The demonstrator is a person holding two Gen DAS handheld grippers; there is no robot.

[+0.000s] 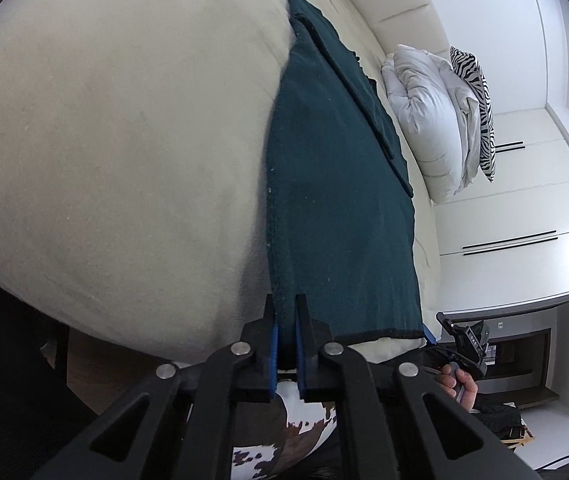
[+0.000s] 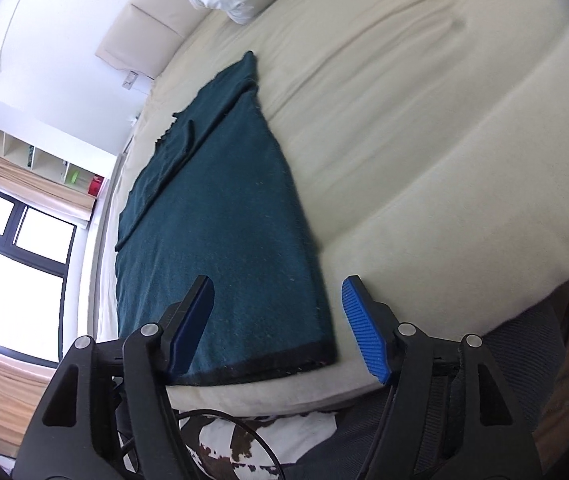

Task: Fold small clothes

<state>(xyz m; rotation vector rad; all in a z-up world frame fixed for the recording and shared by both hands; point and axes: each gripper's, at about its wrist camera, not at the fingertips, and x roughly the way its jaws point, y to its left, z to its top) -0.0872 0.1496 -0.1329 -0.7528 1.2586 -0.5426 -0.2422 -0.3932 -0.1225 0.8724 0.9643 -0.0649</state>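
A dark teal knitted garment (image 1: 336, 184) lies flat on the cream bed (image 1: 116, 128), its sleeve folded across the body, its black-edged hem at the near bed edge. My left gripper (image 1: 286, 312) is shut on the hem's left corner, the cloth pinched between the blue pads. In the right wrist view the same garment (image 2: 220, 216) stretches away from me. My right gripper (image 2: 278, 292) stands open over the hem's right corner. Its left finger (image 2: 192, 320) rests over the cloth and its right finger (image 2: 364, 328) is over bare bed. The pads do not press on the cloth.
A white duvet (image 1: 428, 120) and a zebra-print pillow (image 1: 480, 112) are piled at the headboard. White drawers (image 1: 516, 216) stand beyond the bed. A hand (image 1: 460, 384) holds the other gripper at the lower right. A cowhide rug (image 2: 244, 444) lies below the bed edge.
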